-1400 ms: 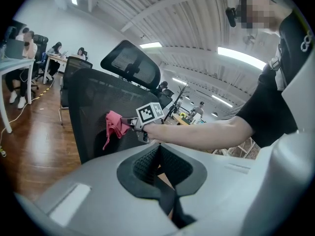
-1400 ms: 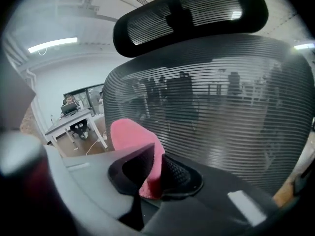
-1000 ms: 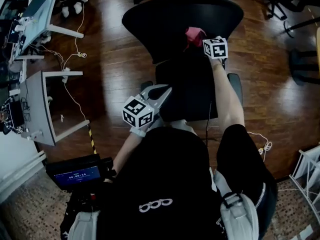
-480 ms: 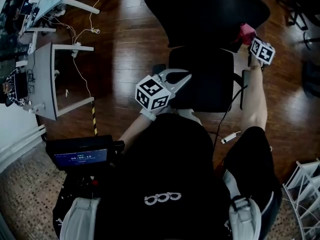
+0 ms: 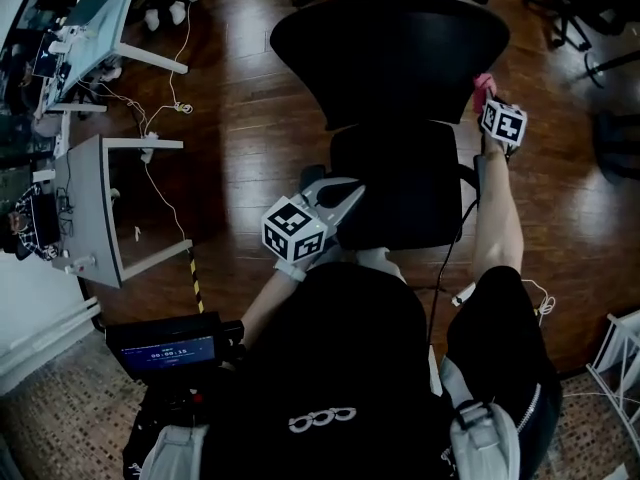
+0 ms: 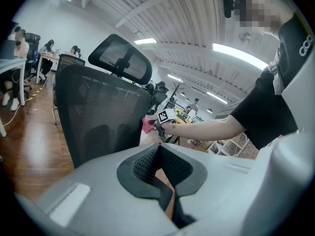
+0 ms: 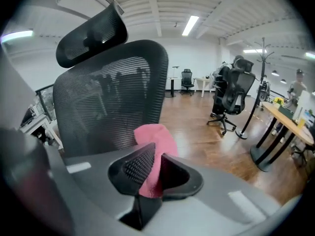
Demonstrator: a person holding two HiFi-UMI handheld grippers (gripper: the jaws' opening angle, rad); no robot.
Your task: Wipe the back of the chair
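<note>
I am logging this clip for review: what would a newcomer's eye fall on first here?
The pink cloth stands out most, clamped in the right gripper at the right edge of the black mesh chair back. Next comes the left gripper, jaws together and empty, held low near the person's body by the seat.

The black mesh chair back (image 5: 390, 58) stands upright under a headrest (image 7: 91, 31); it fills the upper centre of the head view. The cloth (image 7: 156, 139) is pink and crumpled; pinched in the right gripper (image 7: 153, 157), it sits at the back's right edge.
</note>
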